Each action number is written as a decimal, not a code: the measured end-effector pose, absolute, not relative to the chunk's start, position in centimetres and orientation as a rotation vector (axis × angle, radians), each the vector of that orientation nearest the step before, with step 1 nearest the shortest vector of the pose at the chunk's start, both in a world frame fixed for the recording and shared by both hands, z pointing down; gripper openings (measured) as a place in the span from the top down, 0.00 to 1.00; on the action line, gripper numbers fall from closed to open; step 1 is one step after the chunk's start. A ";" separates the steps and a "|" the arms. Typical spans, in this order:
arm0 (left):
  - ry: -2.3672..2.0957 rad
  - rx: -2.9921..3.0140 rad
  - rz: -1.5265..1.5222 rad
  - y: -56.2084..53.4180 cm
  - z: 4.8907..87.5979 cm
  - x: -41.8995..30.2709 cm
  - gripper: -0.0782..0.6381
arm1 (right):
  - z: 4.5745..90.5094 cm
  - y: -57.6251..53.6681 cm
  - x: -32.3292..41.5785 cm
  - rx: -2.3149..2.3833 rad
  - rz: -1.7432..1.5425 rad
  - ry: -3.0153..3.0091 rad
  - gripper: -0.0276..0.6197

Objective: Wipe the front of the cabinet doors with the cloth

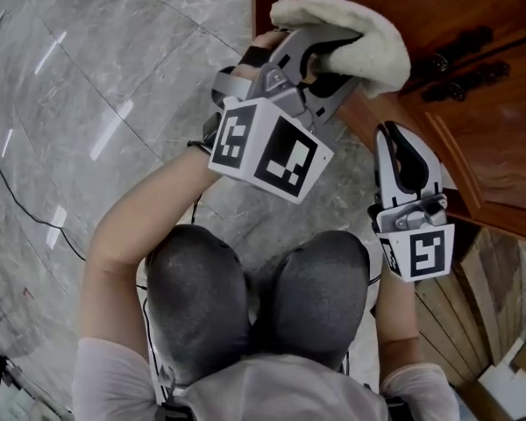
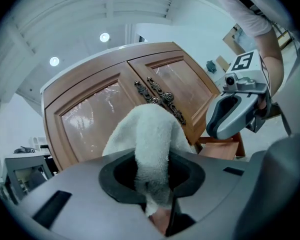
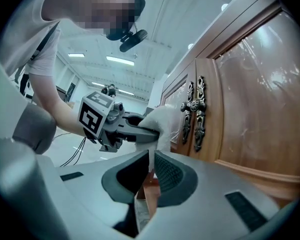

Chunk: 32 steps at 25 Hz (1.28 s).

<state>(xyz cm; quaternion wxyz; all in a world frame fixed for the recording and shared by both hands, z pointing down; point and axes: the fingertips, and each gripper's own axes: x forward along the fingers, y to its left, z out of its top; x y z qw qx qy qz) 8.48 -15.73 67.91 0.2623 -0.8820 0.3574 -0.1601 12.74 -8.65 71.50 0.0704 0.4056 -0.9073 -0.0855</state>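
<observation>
A fluffy white cloth is bunched in my left gripper, which is shut on it. The cloth sits close to the wooden cabinet doors, just left of their dark ornate handles; whether it touches the wood I cannot tell. In the left gripper view the cloth rises out of the jaws in front of the doors and handles. My right gripper hovers lower right beside the cabinet's base, shut and empty. The right gripper view shows its jaws nearly together, with the cloth beyond.
The person kneels on a grey marble floor, knees near the cabinet. A black cable trails across the floor at left. Wooden boards and a cardboard box lie at lower right.
</observation>
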 end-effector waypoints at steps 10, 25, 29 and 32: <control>1.035 -2.335 -0.454 -17.4 69.2 3.1 0.73 | 72.4 -10.7 8.4 1.130 -0.289 -2.736 0.87; 1.167 -2.425 -0.514 -17.7 67.1 -3.0 0.73 | 68.0 -12.4 2.1 0.958 -0.156 -2.719 0.87; 1.222 -2.416 -0.576 -16.2 62.9 -5.0 0.73 | 64.3 -11.3 0.7 0.904 -0.110 -2.713 0.87; 1.248 -2.422 -0.606 -14.6 59.1 -5.6 0.73 | 60.5 -10.1 0.2 0.871 -0.111 -2.701 0.87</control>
